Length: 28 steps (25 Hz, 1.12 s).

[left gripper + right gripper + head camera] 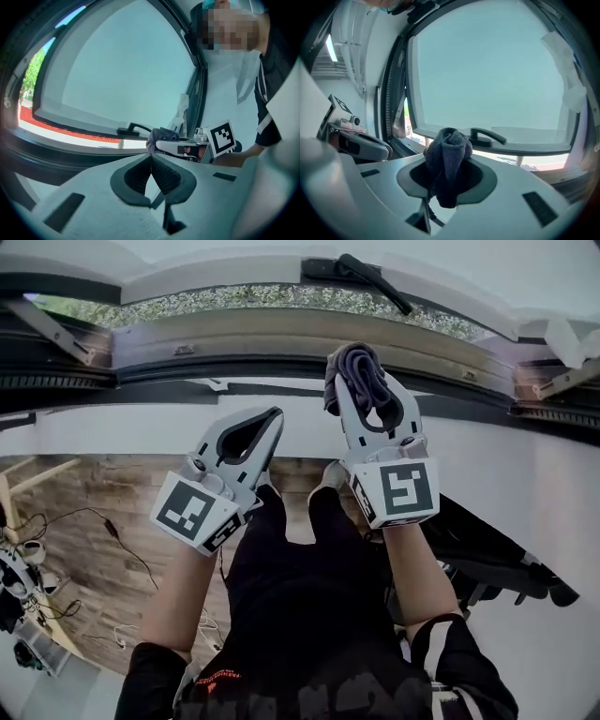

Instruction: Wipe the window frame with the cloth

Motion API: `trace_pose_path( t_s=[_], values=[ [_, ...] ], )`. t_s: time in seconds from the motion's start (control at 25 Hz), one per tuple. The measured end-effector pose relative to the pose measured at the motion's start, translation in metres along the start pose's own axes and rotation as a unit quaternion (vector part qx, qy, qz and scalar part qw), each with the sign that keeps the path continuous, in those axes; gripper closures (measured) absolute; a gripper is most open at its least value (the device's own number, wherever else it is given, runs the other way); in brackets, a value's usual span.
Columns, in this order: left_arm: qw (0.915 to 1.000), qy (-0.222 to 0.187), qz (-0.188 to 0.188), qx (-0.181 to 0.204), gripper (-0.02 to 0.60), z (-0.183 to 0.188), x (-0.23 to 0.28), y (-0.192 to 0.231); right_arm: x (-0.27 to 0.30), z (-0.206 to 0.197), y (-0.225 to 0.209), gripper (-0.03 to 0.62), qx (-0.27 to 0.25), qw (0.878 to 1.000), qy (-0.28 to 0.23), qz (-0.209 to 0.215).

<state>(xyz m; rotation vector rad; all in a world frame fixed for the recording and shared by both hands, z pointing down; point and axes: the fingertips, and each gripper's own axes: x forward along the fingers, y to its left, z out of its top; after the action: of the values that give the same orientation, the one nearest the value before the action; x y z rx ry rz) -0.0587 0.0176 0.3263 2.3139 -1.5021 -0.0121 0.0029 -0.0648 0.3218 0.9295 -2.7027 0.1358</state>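
Fingers [480,180] of right gripper [367,390] pinch cloth [449,150], long axis toward window frame [281,334]; left gripper [151,158] closed, empty.

— What carries everything here?

— A floor [103,493] of brown wooden planks, seen from above on the left.

— And what lies on it?

— A thin black cable [120,540] curves loosely across the planks. Lower left, a few white cords [120,636] lie tangled.

— Anything at the edge?

— A cluster of dark and white gear [17,592], too small to name. Above it are pale wooden bars [33,474]; whether they rest on the planks I can't tell.

— And the right side?

— A black framed object [506,563] lies against a white surface. I can't tell whether that surface is floor or wall.
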Motion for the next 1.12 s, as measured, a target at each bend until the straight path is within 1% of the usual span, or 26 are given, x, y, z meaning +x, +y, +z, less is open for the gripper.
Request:
trace_pose_path(
  t_s=[0.24,0.4,0.52,0.76,1.12],
  values=[
    [0.9979,-0.014,0.062,-0.013,0.561,-0.005,-0.080,0.059,0.045,0.008,0.115,0.488,-0.015,0.996,-0.003,0.083],
    [0.9950,-0.018,0.095,-0.026,0.561,-0.013,-0.129,0.092,0.073,0.003,0.181,0.488,-0.025,0.992,0.008,0.125],
    [0.9927,-0.020,0.114,-0.034,0.561,-0.021,-0.162,0.118,0.093,-0.001,0.223,0.488,-0.031,0.989,0.014,0.145],
    [0.9886,-0.026,0.140,-0.048,0.561,-0.036,-0.210,0.157,0.127,-0.009,0.285,0.488,-0.023,0.986,0.017,0.167],
    [0.9836,-0.034,0.165,-0.064,0.561,-0.047,-0.249,0.196,0.176,-0.023,0.342,0.488,-0.021,0.982,0.026,0.187]
  ],
)
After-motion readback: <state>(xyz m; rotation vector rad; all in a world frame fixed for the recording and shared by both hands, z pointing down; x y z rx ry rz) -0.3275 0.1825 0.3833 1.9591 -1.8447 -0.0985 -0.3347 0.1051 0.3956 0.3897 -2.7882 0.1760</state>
